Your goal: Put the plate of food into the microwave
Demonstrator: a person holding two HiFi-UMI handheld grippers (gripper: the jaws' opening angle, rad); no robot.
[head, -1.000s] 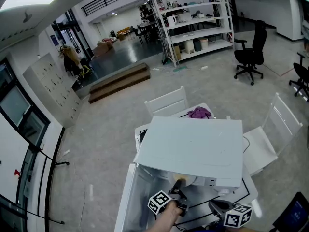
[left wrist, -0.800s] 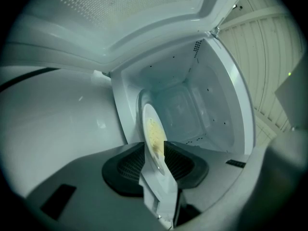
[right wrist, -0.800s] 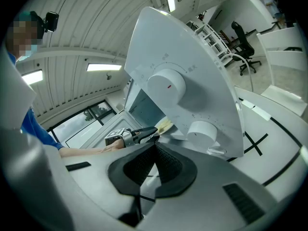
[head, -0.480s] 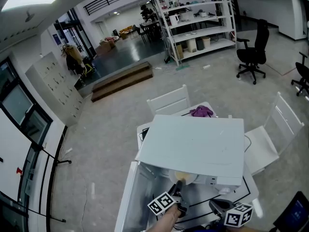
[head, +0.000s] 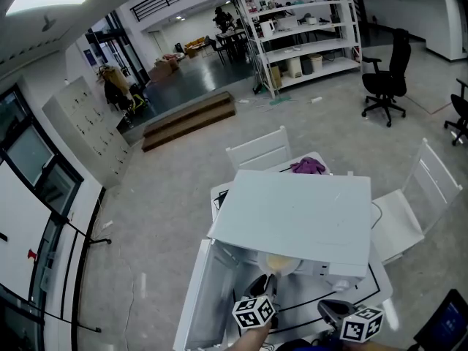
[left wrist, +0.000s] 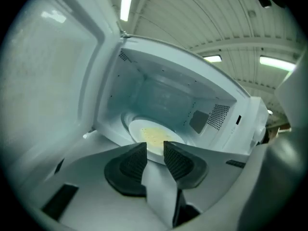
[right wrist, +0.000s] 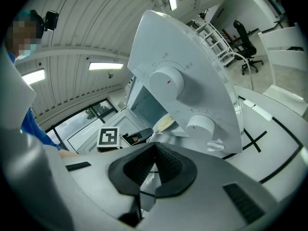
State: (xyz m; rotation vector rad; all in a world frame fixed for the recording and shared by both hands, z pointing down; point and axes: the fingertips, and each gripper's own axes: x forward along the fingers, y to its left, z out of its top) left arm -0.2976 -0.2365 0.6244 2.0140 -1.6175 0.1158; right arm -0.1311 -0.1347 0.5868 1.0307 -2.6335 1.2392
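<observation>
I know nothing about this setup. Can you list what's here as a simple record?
Appliance: white microwave on a table, door open
Plate of food: lying in the microwave cavity, near rim at the opening
Left gripper: jaws slightly apart, just before the plate's near rim
Right gripper: jaws together, empty, facing the microwave's knobs
Around: white chairs

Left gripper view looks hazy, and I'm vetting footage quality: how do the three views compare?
Left gripper view: soft, bluish, dark corners, though the white plate of yellow food is readable. Right gripper view: crisper, heavy fisheye bulging the white microwave. Head view: sharpest, walls bowed, ceiling light glaring.
</observation>
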